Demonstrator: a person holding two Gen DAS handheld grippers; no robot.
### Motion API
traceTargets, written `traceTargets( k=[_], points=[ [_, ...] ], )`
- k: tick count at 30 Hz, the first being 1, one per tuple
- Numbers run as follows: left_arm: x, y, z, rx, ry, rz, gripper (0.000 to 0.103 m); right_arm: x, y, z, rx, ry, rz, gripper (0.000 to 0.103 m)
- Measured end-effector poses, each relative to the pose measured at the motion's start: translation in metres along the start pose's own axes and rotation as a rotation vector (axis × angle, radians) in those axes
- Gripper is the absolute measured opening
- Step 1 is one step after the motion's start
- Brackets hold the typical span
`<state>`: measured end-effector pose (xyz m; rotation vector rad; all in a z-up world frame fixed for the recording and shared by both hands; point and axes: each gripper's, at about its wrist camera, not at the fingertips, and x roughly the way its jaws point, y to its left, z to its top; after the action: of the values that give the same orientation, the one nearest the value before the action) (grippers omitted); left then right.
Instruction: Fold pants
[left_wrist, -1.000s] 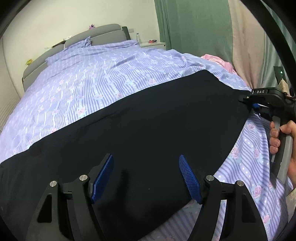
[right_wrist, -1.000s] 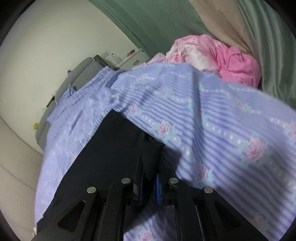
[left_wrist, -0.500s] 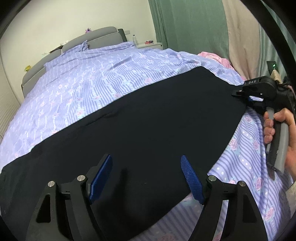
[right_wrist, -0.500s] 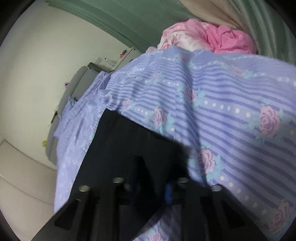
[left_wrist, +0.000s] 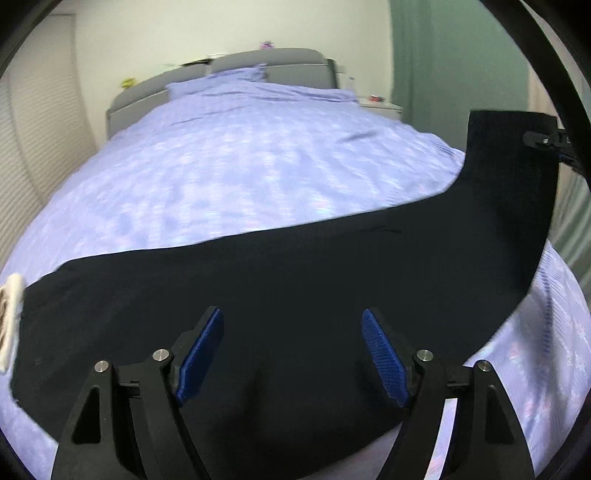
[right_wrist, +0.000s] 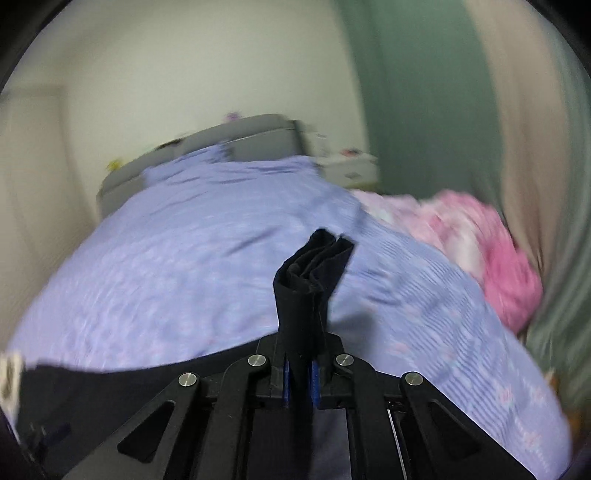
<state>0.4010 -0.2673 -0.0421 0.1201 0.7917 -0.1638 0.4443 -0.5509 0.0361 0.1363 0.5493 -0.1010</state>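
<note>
Black pants (left_wrist: 295, 280) lie lengthwise across the purple floral bedspread (left_wrist: 240, 166). My left gripper (left_wrist: 293, 354) is open and empty, its blue pads (left_wrist: 201, 354) hovering just over the middle of the pants. My right gripper (right_wrist: 300, 384) is shut on the right end of the pants (right_wrist: 306, 288) and holds it lifted off the bed; the bunched hem sticks up between the fingers. In the left wrist view that raised end (left_wrist: 513, 158) hangs from the right gripper at the far right edge.
A grey headboard (left_wrist: 258, 62) and pillow stand at the far end of the bed. A pink bundle of fabric (right_wrist: 491, 254) lies at the bed's right side by green curtains (right_wrist: 424, 92). A white label (left_wrist: 9, 317) shows at the pants' left end.
My right gripper has lifted the right end of the pants up off the bed. The left gripper stays open over the pants' middle while its view swung left.
</note>
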Motion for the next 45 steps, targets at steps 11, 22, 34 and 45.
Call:
traceTargets(
  k=[11, 22, 34, 45],
  points=[
    [-0.055, 0.157, -0.036, -0.19, -0.017, 0.081, 0.081, -0.032, 0.188, -0.025, -0.285, 0.004, 0.075, 0.008],
    [-0.066, 0.229, -0.092, -0.227, 0.031, 0.106, 0.081, -0.01, 0.307, -0.078, -0.476, 0.138, 0.067, 0.008],
    [-0.067, 0.259, -0.122, -0.246, 0.065, 0.099, 0.081, 0.007, 0.349, -0.182, -0.546, 0.332, 0.049, 0.008],
    [-0.043, 0.247, -0.11, -0.115, 0.087, 0.009, 0.086, 0.003, 0.351, -0.226, -0.559, 0.391, 0.099, 0.028]
  ],
)
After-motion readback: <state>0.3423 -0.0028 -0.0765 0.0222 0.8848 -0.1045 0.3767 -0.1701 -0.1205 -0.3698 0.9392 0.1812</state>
